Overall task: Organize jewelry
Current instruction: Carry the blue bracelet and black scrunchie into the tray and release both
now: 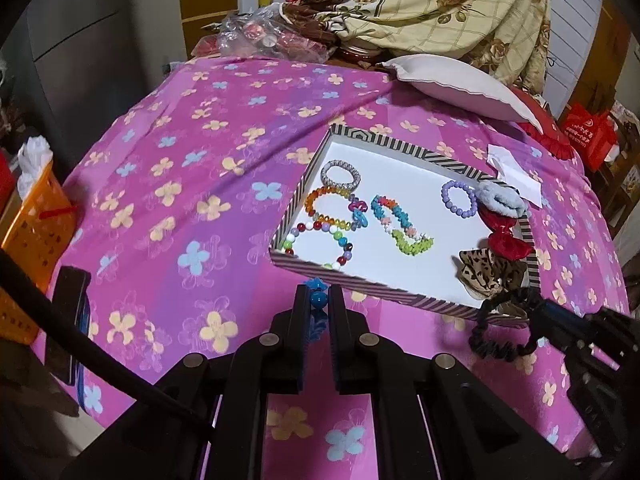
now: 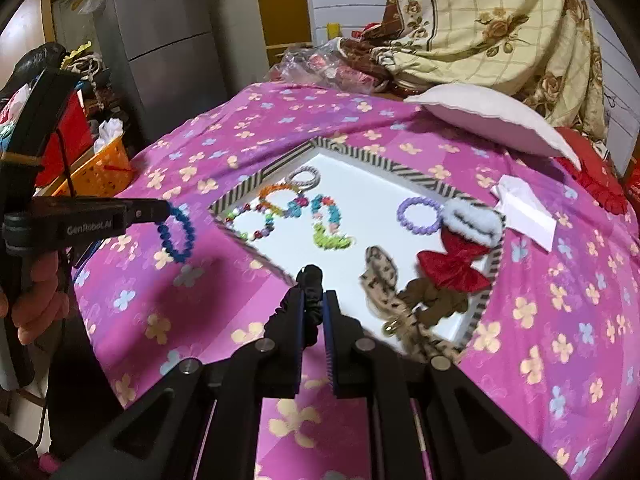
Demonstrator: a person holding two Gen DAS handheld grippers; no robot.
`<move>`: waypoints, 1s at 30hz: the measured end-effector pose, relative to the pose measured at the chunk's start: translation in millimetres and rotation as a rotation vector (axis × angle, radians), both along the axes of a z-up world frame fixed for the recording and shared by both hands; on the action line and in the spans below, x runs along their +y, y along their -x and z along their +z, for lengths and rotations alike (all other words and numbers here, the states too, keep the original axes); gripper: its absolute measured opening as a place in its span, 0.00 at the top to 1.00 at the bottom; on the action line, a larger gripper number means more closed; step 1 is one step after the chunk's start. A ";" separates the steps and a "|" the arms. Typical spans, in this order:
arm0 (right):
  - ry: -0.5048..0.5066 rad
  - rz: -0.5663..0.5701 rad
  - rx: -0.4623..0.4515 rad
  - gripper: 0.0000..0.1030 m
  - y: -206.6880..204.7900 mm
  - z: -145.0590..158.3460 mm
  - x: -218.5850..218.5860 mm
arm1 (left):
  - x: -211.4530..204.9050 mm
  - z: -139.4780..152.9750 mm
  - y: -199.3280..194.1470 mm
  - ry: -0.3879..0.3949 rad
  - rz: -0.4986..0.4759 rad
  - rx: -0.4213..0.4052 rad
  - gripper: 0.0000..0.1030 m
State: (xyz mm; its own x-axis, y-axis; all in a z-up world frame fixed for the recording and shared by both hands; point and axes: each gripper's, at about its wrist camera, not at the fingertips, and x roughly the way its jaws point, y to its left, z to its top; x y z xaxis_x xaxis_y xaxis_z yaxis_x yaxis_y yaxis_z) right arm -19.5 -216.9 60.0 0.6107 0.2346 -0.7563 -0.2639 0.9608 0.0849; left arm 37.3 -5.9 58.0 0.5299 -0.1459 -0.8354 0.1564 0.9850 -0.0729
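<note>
The left hand-held gripper [image 1: 319, 300] is gripping a blue beaded bracelet [image 2: 177, 235], the right hand-held gripper [image 2: 313, 300] a black fabric scrunchie [image 1: 498, 330]; next, probably, lowering both into the striped cardboard tray [image 1: 384, 140].

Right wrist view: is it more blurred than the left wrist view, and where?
Right wrist view: yes, motion smear on the striped tray near edge and the leopard scrunchie. Left wrist view: the striped tray is sharp; both bend at the fisheye rim.

1. Blue bead bracelet [image 1: 319, 300]: I see only a bead or two past the left gripper [image 1: 319, 294] jaws, rest hidden.
2. Black scrunchie [image 2: 312, 280] partly covered by right gripper [image 2: 313, 295].
3. Striped box [image 2: 240, 192] near edge blurred, right-wrist view.
</note>
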 end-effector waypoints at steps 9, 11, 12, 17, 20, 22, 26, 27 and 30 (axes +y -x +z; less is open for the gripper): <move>0.019 -0.028 -0.013 0.91 -24.7 10.1 -18.7 | -14.0 1.2 -14.9 -0.031 -0.017 -0.005 0.80; 0.025 -0.036 -0.015 0.91 -33.4 12.5 -24.3 | -17.5 1.6 -19.0 -0.038 -0.023 -0.006 0.80; 0.027 -0.040 -0.015 0.91 -36.9 13.3 -26.0 | -20.5 2.6 -22.4 -0.044 -0.027 -0.009 0.80; -0.005 -0.084 -0.011 0.91 -66.4 17.1 -44.5 | -32.6 7.5 -40.3 -0.056 -0.040 -0.014 0.80; -0.026 -0.102 0.000 0.91 -86.8 13.3 -50.7 | -43.2 8.0 -57.0 -0.057 -0.045 -0.004 0.80; -0.045 -0.107 0.016 0.91 -98.8 7.1 -52.3 | -51.9 7.8 -70.2 -0.057 -0.045 0.001 0.80; -0.072 -0.112 0.064 0.91 -124.1 -16.2 -51.0 | -73.5 4.6 -96.4 -0.048 -0.056 0.021 0.80; -0.076 -0.114 0.079 0.91 -128.5 -24.0 -50.8 | -77.6 3.6 -100.3 -0.047 -0.058 0.025 0.80; -0.077 -0.128 0.125 0.91 -136.5 -47.1 -53.1 | -98.7 -2.6 -121.5 -0.031 -0.074 0.046 0.80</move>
